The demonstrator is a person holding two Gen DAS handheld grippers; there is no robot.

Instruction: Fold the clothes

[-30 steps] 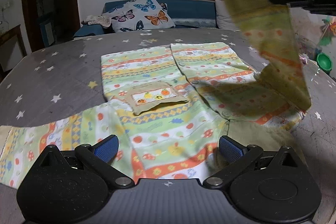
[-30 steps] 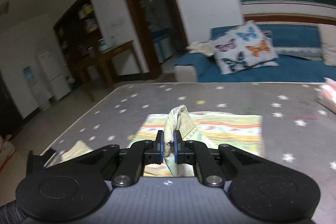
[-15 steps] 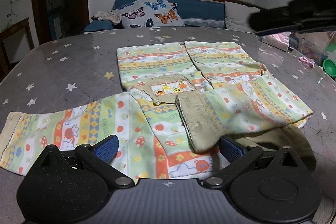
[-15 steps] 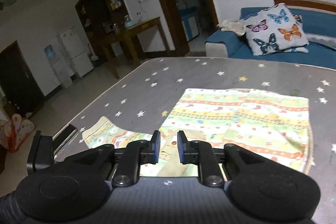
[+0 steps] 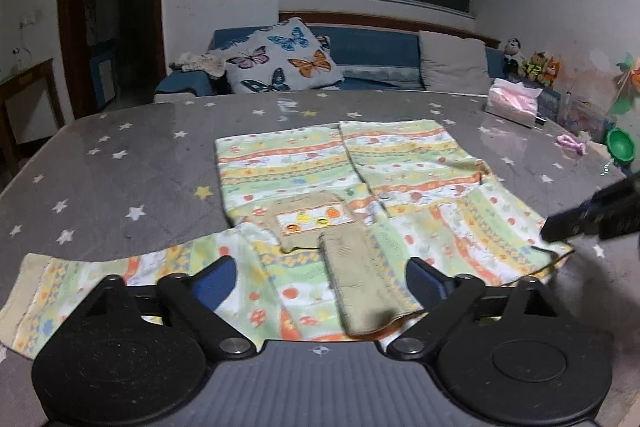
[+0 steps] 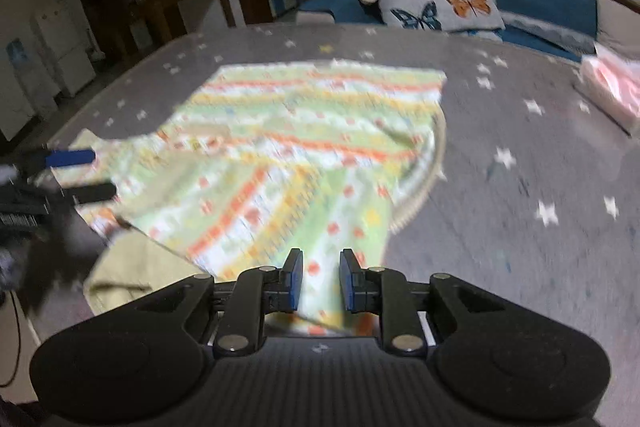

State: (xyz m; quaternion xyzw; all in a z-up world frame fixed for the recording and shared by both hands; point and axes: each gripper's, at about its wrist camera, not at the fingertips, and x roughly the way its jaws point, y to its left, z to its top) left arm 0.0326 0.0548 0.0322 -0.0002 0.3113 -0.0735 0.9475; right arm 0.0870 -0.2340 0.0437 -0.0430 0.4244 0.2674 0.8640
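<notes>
Left wrist view first: at the far left I see the shirt's (image 5: 288,163) one sleeve (image 5: 120,271) stretched out flat across the star-print table (image 5: 120,147), its cuff toward the table edge. My left gripper (image 5: 320,279) hangs low over the near hem with its blue pads spread wide, gripping nothing. Moving right, the patterned shirt lies open-front and flat in the middle of the table, a tan chest pocket (image 5: 310,219) facing up; the other sleeve is folded in across the body, its tan cuff (image 5: 360,291) lying between my pads. Further right, my right gripper (image 5: 592,219) shows as a dark blur just beside the folded shoulder edge. Behind it, a pink tissue pack (image 5: 514,101) sits near the table's far right, and a green bowl (image 5: 620,147) beyond; I cannot tell its contents. In the right wrist view, blurred, the right gripper's fingers stand slightly apart over the cloth, clamping nothing.
</notes>
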